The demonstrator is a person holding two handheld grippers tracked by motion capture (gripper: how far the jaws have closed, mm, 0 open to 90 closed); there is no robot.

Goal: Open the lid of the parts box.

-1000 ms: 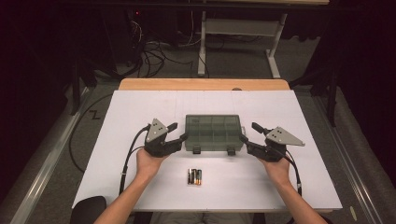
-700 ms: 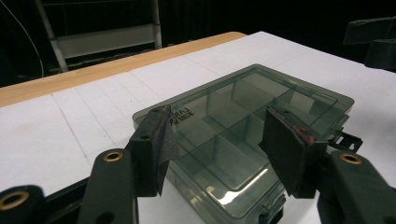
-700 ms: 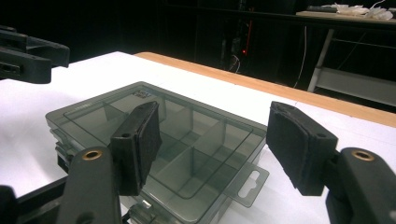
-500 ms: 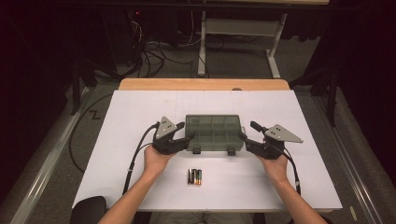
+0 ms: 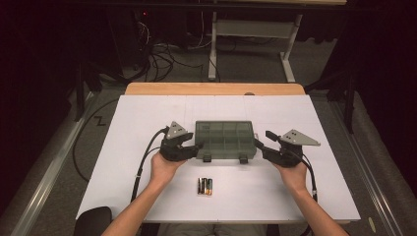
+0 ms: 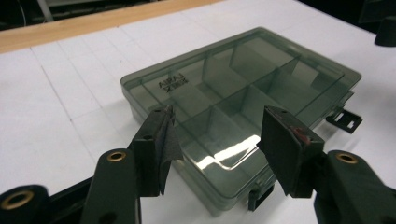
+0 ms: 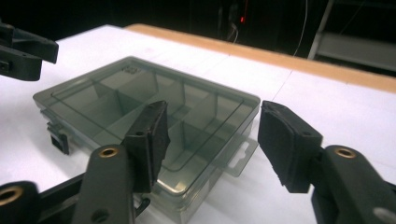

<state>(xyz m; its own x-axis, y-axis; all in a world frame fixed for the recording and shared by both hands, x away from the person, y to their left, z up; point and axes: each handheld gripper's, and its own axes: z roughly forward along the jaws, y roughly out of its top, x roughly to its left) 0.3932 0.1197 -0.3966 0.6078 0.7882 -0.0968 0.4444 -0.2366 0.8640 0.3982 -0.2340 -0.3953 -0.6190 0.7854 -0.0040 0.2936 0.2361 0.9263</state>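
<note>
left hand-held gripper [image 5: 195, 146]: black, grey three-cornered plate, black cable | right hand-held gripper [image 5: 258, 145]: same | jaws: brass-ringed screw holes | forearms: bare

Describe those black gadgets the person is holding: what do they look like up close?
Each hand holds a black two-jaw tool. The left gripper and right gripper each carry a grey three-cornered plate on top and trail a black cable. Up close, the jaws show brass-coloured pivot rings and flat dark pads; one left pad has reddish wear. The forearms are bare, with no sleeves visible.
</note>
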